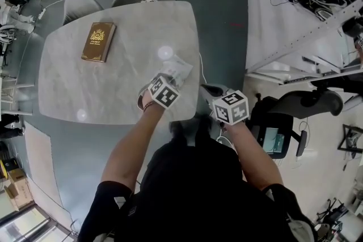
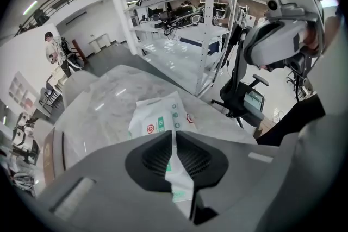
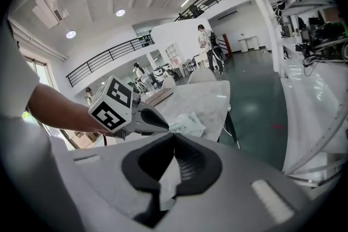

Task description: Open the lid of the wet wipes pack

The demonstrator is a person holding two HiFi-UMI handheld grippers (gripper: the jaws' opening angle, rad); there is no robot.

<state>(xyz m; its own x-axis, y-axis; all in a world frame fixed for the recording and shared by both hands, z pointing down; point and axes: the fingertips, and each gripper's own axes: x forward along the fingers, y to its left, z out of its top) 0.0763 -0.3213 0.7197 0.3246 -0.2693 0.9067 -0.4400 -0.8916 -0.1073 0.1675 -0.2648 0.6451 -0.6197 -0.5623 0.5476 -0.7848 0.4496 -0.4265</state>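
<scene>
The left gripper [image 2: 174, 134] is pinched almost closed on the near edge of the wet wipes pack [image 2: 156, 117]. The pack lies flat on the marble surface [image 1: 125, 71] and its long axis runs straight ahead, away from this gripper. The right gripper [image 3: 174, 136], jaws together on nothing, hangs off the surface's edge to the right, with the pack ahead and to its left. The left is nearer, so the lid likely falls to it.

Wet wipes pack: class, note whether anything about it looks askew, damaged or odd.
The wet wipes pack lies skewed near the right edge of the table, its near end pinched in the jaws of the left gripper. Nothing looks spilled or torn.
</scene>
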